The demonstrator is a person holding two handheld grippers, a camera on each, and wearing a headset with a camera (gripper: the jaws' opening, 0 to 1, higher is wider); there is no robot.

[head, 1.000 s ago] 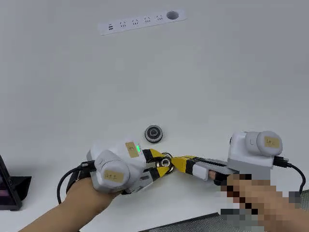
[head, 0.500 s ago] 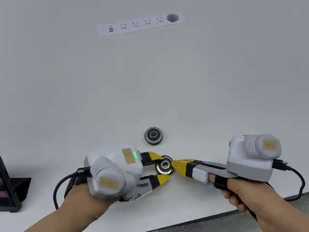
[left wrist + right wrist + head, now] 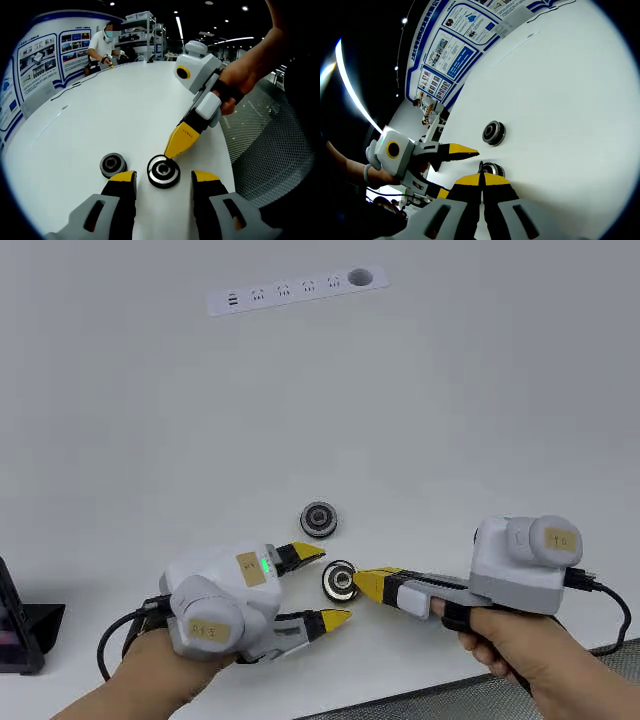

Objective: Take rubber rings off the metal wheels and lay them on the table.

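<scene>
Two metal wheels with black rubber rings are on the white table. The near wheel sits between the spread yellow tips of my left gripper, which is open and not touching it. My right gripper comes in from the right, shut, its tips pinching the ring at that wheel's rim; a thin dark edge shows between them. The far wheel lies flat, apart from both grippers.
A white power strip lies at the far side of the table. A dark stand sits at the left edge. A grey mesh mat borders the near right edge. A person stands far behind.
My left gripper has let go of the near wheel, opened and drawn back to the left. The right gripper stays shut at the wheel's rim.
</scene>
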